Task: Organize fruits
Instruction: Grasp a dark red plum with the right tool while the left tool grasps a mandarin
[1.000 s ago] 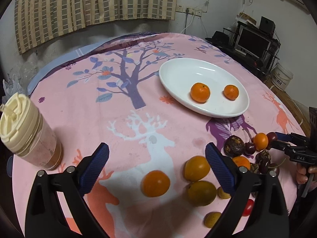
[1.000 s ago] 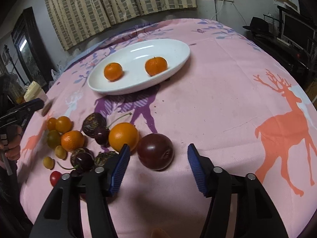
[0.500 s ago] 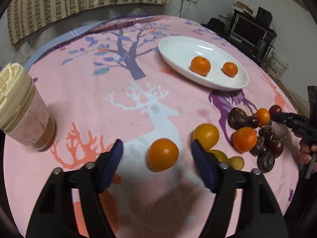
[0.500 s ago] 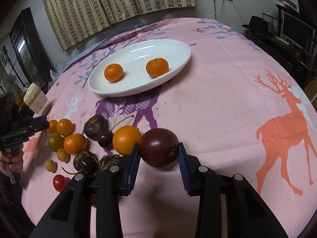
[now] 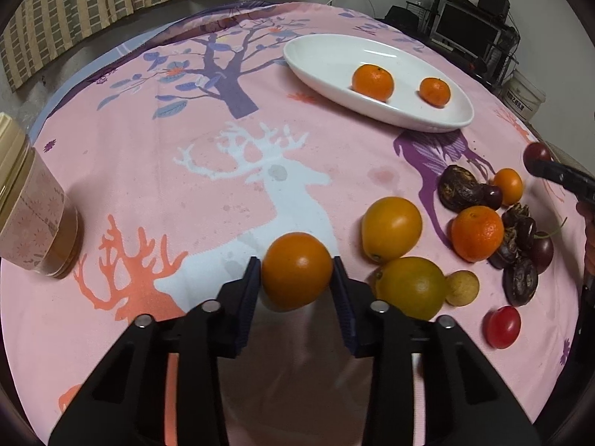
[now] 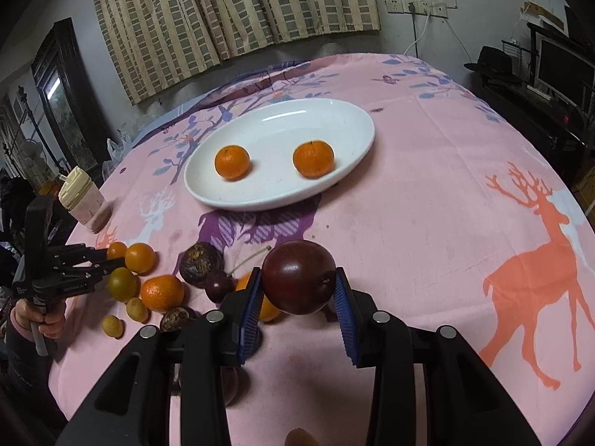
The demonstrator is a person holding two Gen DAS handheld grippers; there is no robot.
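Both tongs are loaded, left tongs (image 5: 296, 273) just clamped onto an orange (image 5: 296, 270), right tongs (image 6: 298, 284) gripping a dark plum (image 6: 299, 277), with the white plate (image 6: 357, 148) ahead, nearer the right.

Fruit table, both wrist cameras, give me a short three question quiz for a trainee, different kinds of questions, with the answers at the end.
1. True or false: the white plate holds three mandarins.
2. Which fruit sits between the pads of the right gripper? A) a cherry B) a dark purple round fruit C) a red tomato
3. Fill in: the left gripper, whose jaws have just been closing, is clamped on an ___ fruit.

Key
1. False: two mandarins lie on it, one left of the other in the right wrist view.
2. B, the dark purple fruit.
3. Orange: the orange fruit has a pad pressed on each side.
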